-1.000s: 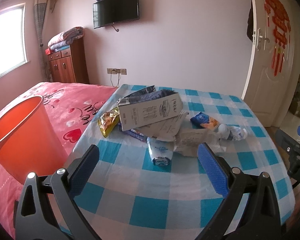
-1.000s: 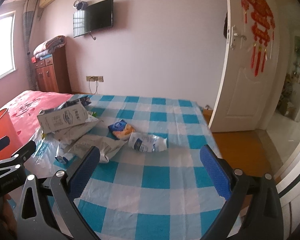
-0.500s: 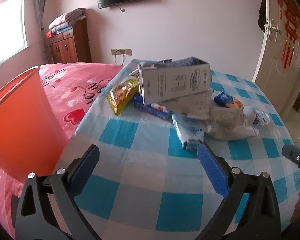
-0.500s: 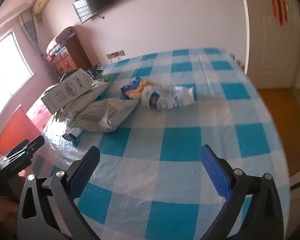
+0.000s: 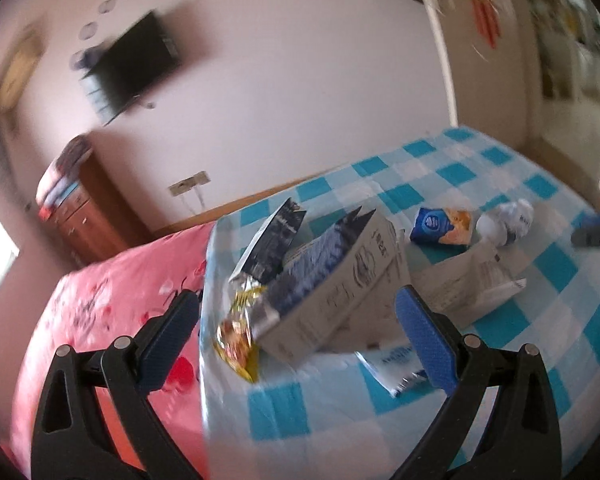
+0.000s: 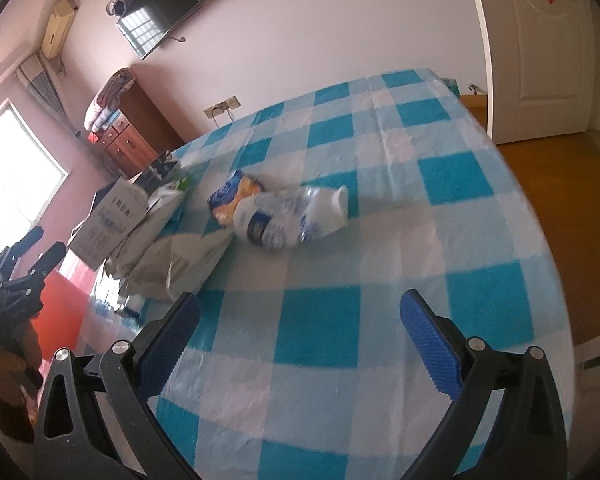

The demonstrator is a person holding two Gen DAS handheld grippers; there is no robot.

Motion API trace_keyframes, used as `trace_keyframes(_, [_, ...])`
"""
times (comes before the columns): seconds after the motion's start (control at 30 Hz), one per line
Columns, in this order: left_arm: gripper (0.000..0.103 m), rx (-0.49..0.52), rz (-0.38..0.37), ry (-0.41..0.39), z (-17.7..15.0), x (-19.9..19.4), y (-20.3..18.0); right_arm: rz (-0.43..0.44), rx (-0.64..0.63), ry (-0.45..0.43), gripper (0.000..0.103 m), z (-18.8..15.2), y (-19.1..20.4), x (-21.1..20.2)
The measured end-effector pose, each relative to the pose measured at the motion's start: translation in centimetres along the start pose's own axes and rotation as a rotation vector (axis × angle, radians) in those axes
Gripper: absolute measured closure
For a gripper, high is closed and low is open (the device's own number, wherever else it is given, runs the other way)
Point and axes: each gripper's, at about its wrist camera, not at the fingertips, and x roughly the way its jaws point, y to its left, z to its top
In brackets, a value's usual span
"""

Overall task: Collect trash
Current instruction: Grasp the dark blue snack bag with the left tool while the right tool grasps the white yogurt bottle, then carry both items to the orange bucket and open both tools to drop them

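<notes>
Both grippers stand wide apart at the fingers and hold nothing. Left gripper (image 5: 296,328) hovers over the near edge of the trash heap, its right pad just in front of the cardboard box (image 5: 332,280); right gripper (image 6: 300,336) hangs above bare checked cloth, well short of the crushed plastic bottle (image 6: 288,218).

Only the left view shows the yellow snack bag (image 5: 236,336) beside the box and the white-blue wrapper (image 5: 396,368) near the right pad. The right view alone shows the bottle clearly, touching a blue-orange packet (image 6: 230,196), with a grey paper bag (image 6: 180,260) nearby, and the left gripper at the far left edge.

All trash lies on a table with blue-white checked cloth (image 6: 320,332). A pink bed (image 5: 112,300) adjoins it; a television (image 6: 158,10) hangs on the wall, a wooden cabinet (image 6: 136,132) beneath, a white door (image 6: 548,48) to the right.
</notes>
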Motion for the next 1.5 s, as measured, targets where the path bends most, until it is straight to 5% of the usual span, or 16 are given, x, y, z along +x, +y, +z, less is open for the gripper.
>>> trace_keyframes(0.5, [0.006, 0.135, -0.224, 0.175, 3.4, 6.9, 0.2, -0.002, -0.046, 0.071, 0.004, 4.4, 0.9, 5.8])
trace_keyframes(0.63, [0.026, 0.159, -0.244, 0.223, 3.0, 8.0, -0.5, -0.040, -0.047, 0.085, 0.004, 4.7, 1.4, 7.5])
trace_keyframes(0.9, [0.041, 0.097, -0.270, 0.241, 2.3, 8.2, -0.7, -0.119, -0.117, 0.073, 0.004, 4.6, 2.7, 9.1])
trace_keyframes(1.1, [0.065, -0.002, -0.278, 0.247, 1.8, 7.4, 0.0, -0.153, -0.127, 0.052, 0.005, 4.6, 2.9, 9.4])
trace_keyframes(1.5, [0.067, -0.197, -0.283, 0.217, -0.8, 4.9, 0.9, -0.181, -0.135, 0.009, 0.009, 3.1, 2.7, 7.6])
